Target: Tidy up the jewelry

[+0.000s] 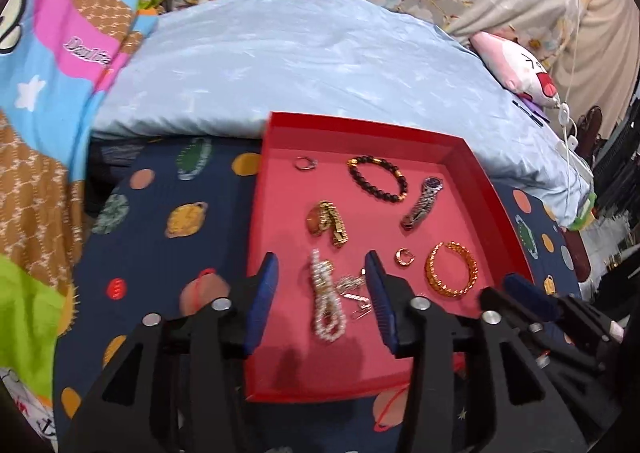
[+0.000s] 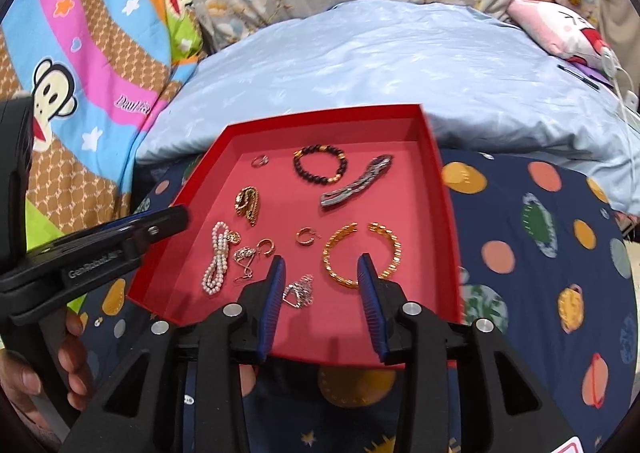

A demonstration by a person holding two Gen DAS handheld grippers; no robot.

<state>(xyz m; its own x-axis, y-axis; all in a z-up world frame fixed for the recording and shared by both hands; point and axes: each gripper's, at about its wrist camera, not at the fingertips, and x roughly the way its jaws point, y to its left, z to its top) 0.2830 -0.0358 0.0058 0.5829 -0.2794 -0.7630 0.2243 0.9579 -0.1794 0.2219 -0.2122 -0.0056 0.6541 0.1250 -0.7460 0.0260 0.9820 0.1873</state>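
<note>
A red tray point(image 1: 496, 189) point(image 2: 440, 213) lies on a navy planet-print cloth and holds jewelry. In it are a dark bead bracelet point(image 1: 378, 177) point(image 2: 319, 164), a silver watch point(image 1: 424, 201) point(image 2: 356, 181), a gold watch point(image 1: 328, 223) point(image 2: 248, 205), a gold cuff bangle point(image 1: 452, 269) point(image 2: 362, 255), a pearl strand point(image 1: 326, 297) point(image 2: 218, 261), a small gold ring point(image 1: 404, 255) point(image 2: 306, 235) and a silver ring point(image 1: 306, 163) point(image 2: 260, 161). My left gripper point(image 1: 322, 293) is open above the pearl strand. My right gripper point(image 2: 322, 293) is open beside a silver chain piece point(image 2: 298, 291).
A pale blue pillow point(image 1: 300, 65) lies behind the tray. A cartoon quilt point(image 1: 60, 73) is at the left. A pink plush point(image 1: 520, 65) and white cables point(image 1: 568, 125) are at the right. The left gripper's body point(image 2: 100, 249) shows in the right wrist view.
</note>
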